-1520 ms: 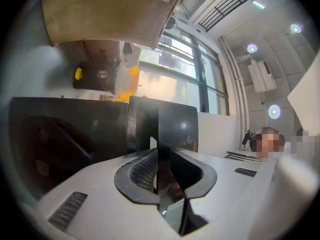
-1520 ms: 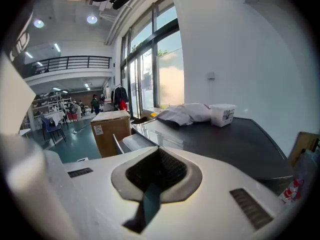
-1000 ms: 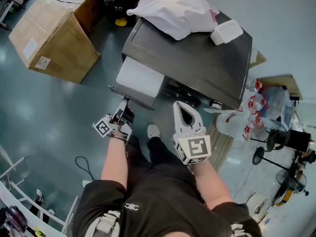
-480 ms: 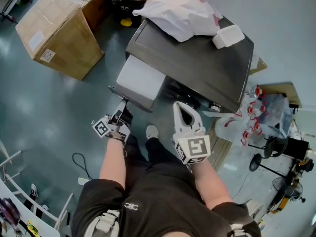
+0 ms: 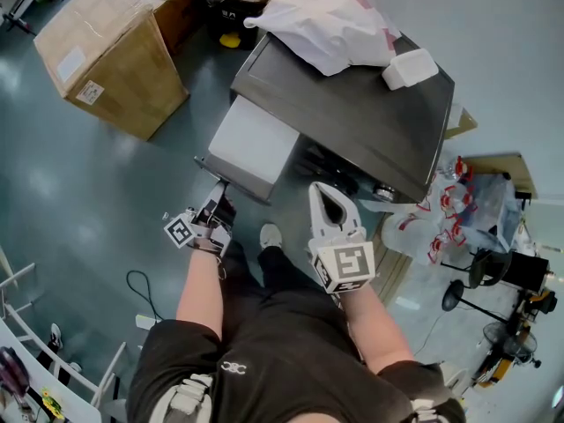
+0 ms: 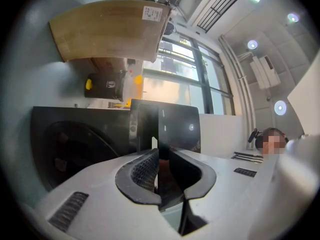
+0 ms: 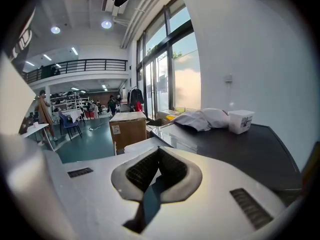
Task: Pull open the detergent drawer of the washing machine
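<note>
L gripper [image 5: 218,199] fingers pinched the front edge of the detergent drawer [image 5: 251,144], drawer out of the washing machine [image 5: 370,113]. R gripper [image 5: 328,196] fingers pressed together, empty.

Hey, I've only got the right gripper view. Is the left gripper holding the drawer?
Observer: Yes. The left gripper is shut on the drawer's dark front panel.
Operator: How far out is the drawer?
Observer: The head view shows it sticking well out from the machine's front, pale top exposed.
Operator: Where's my right gripper relative to it?
Observer: The right gripper is to the drawer's right, in front of the machine, touching nothing.
</note>
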